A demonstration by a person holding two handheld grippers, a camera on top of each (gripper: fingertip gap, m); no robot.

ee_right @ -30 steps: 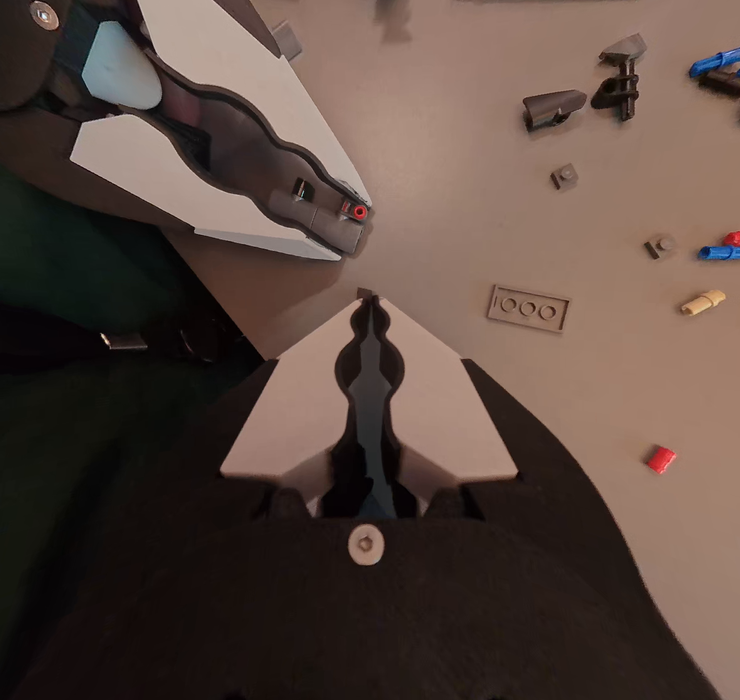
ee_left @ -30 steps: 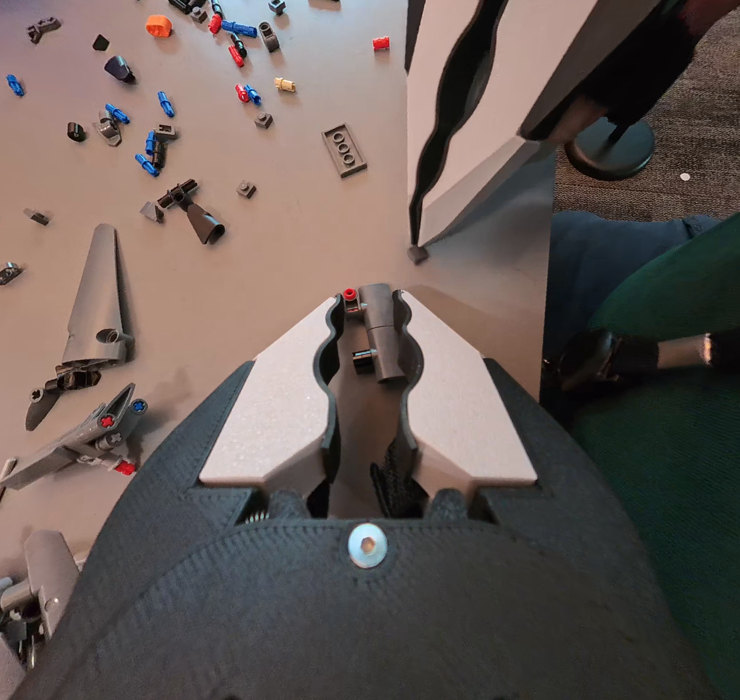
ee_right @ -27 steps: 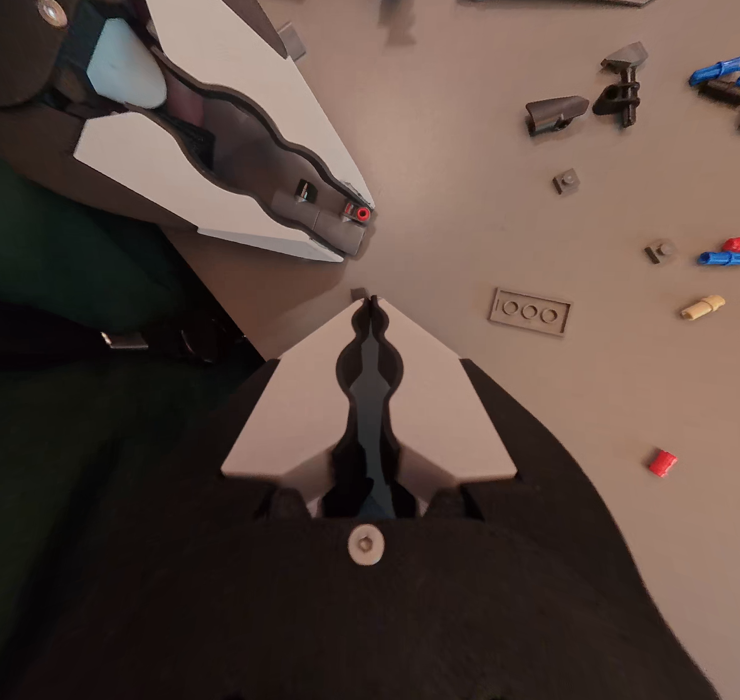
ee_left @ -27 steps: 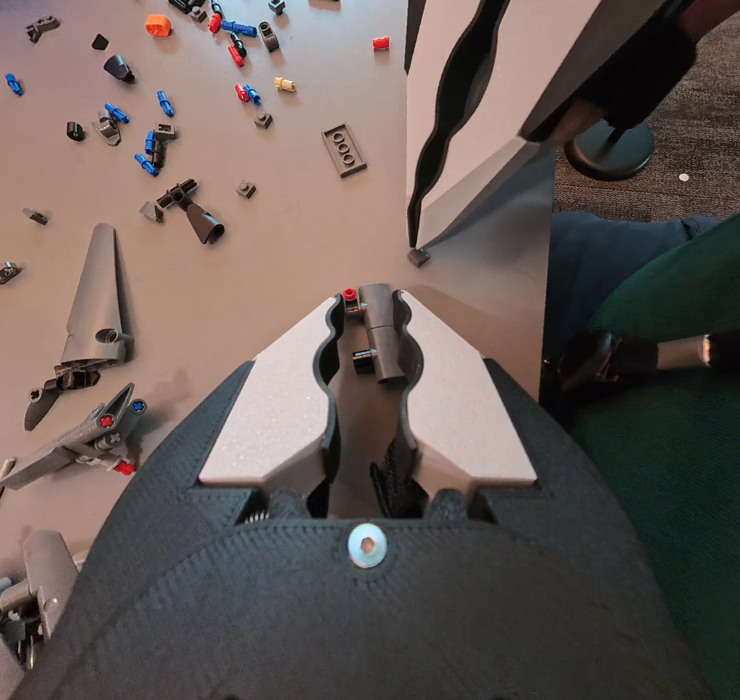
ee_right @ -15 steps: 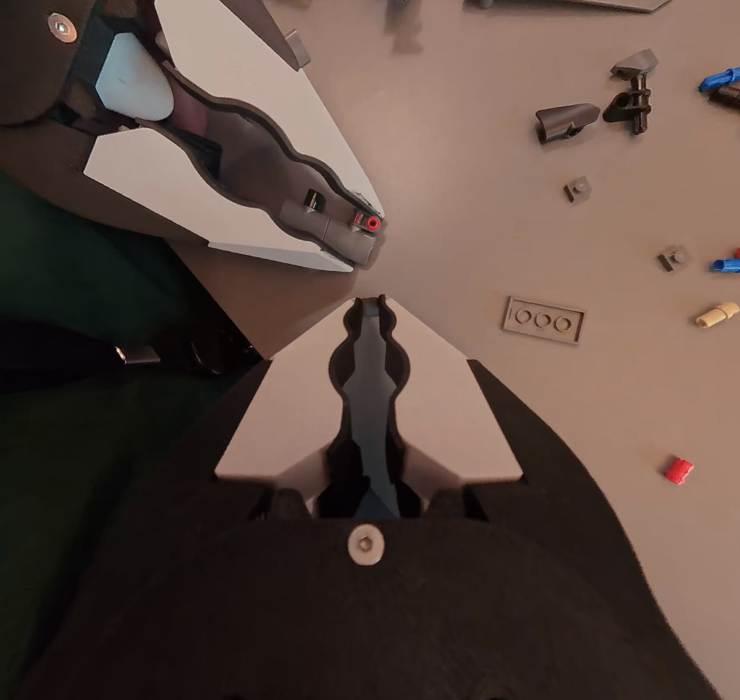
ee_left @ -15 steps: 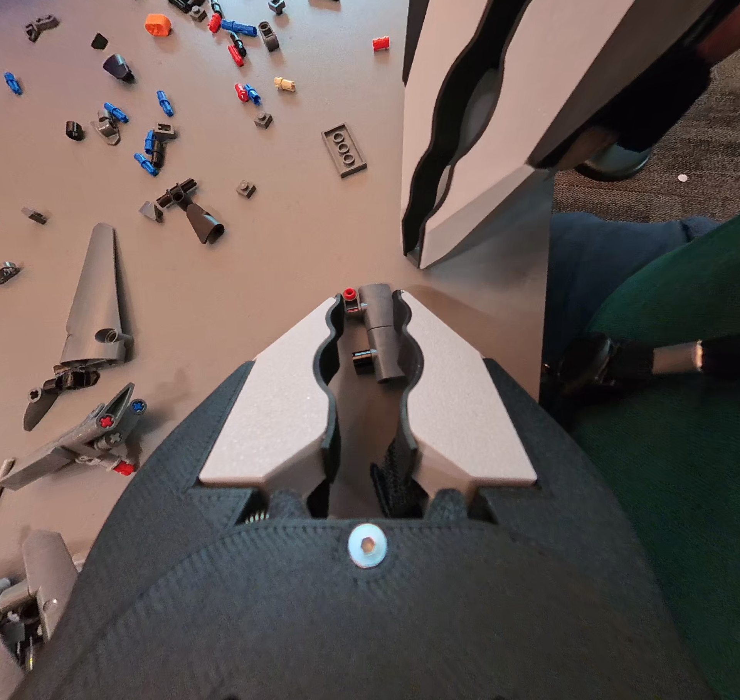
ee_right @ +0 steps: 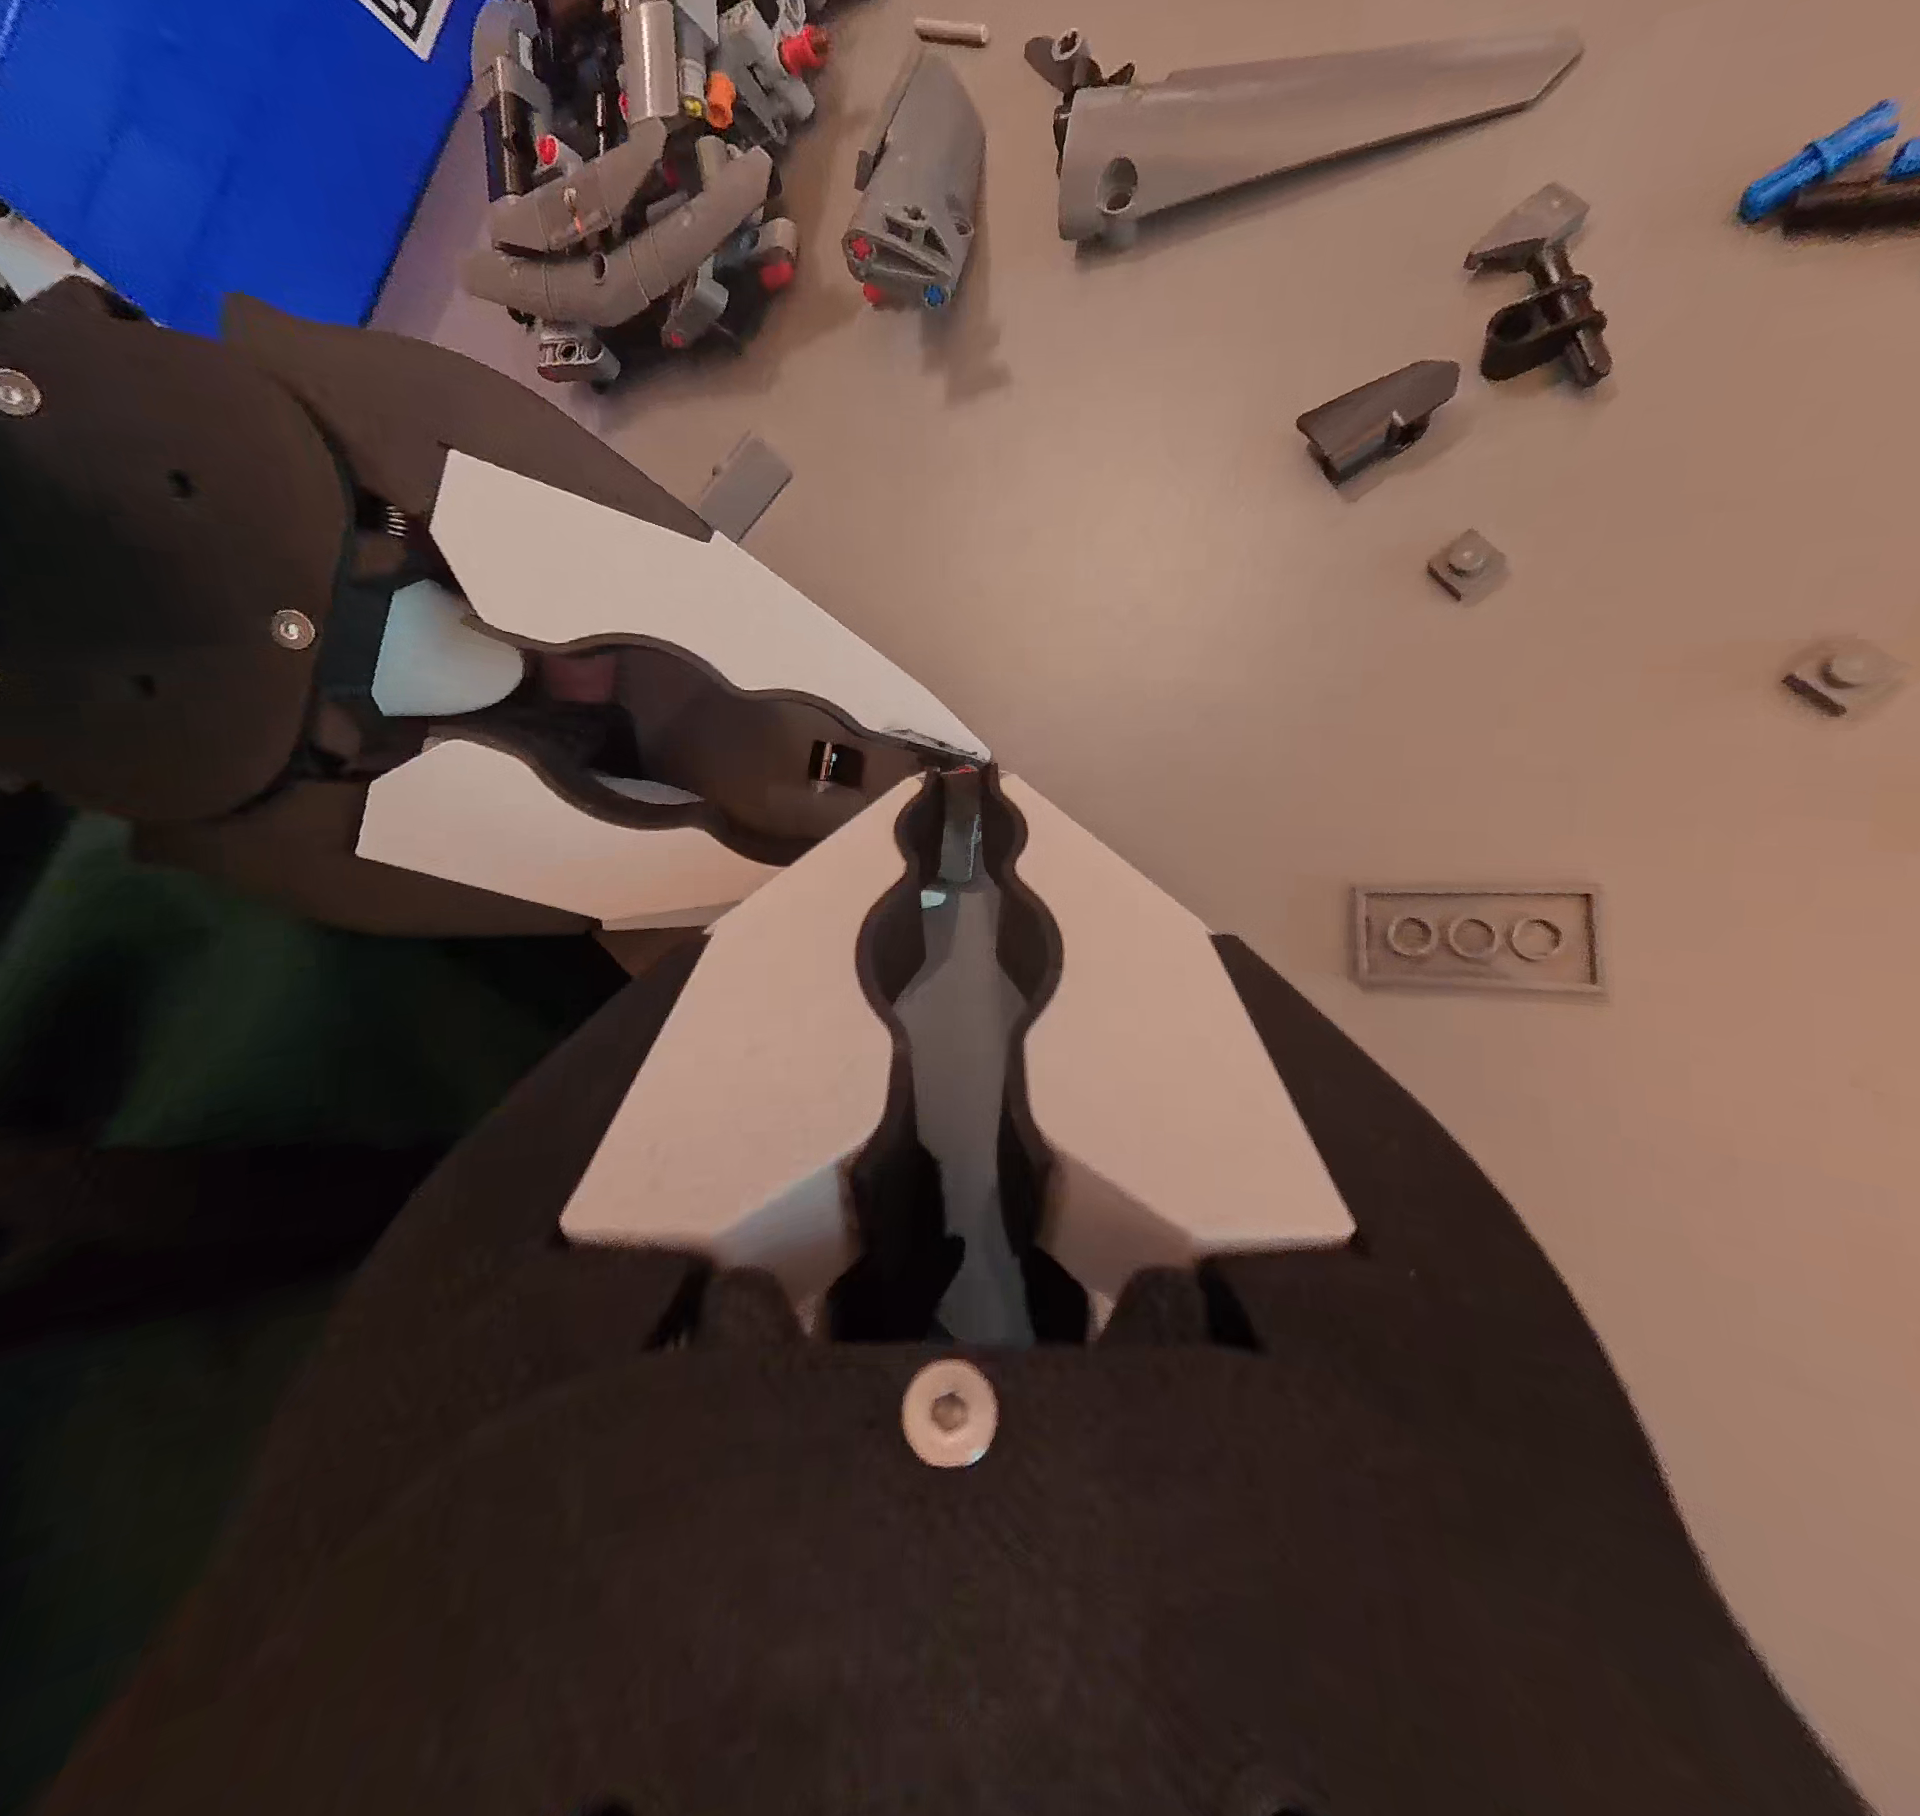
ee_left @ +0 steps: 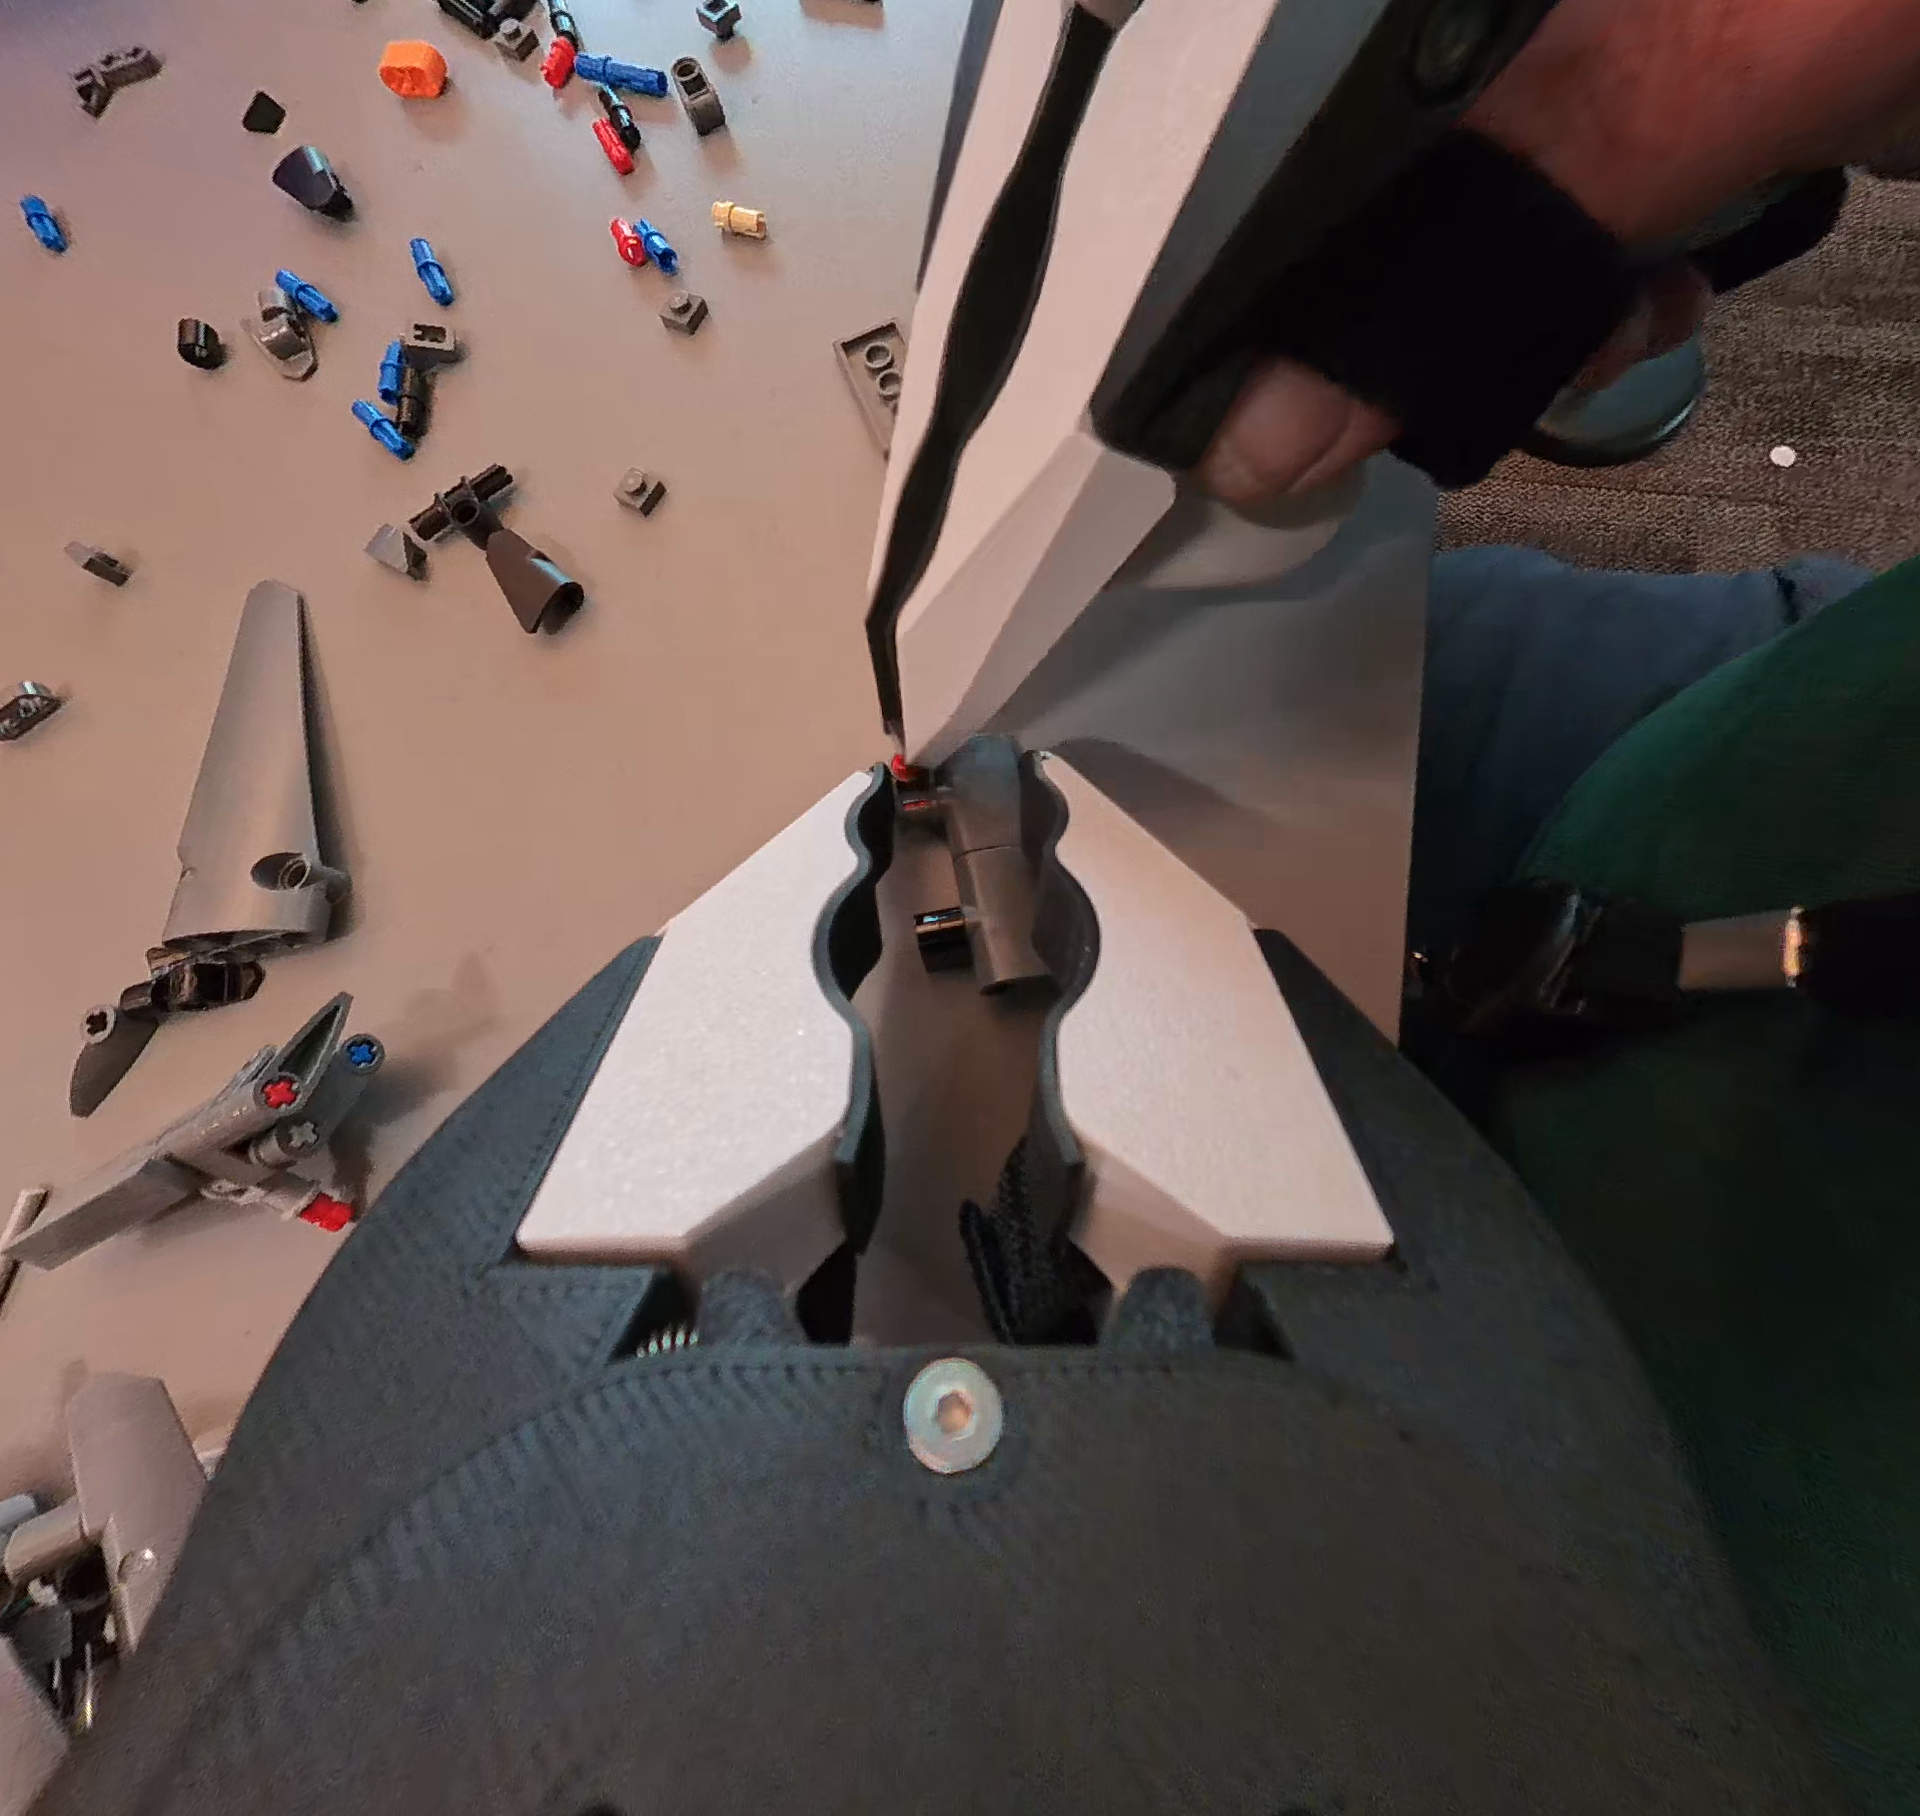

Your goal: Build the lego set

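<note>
My left gripper is shut on a dark grey lego beam that carries a red pin at its tip and a black pin on its side. My right gripper comes down from the upper right, and its tips touch the red pin. In the right wrist view my right gripper is shut on a small dark grey piece, pressed against the tip of the left gripper, which reaches in from the left.
A part-built grey model lies by a blue box. A long grey wing, a nose cone, a grey three-stud plate and several loose pins lie on the table. The table edge runs close on the right, by a person's lap. Left and right tips are no more than a few centimetres apart. My right gripper's tips are some 8 centimeters from the grey three-stud plate.
My right gripper has moved over to the left gripper, and its tips now meet the red pin. The left gripper has kept still with the beam.
</note>
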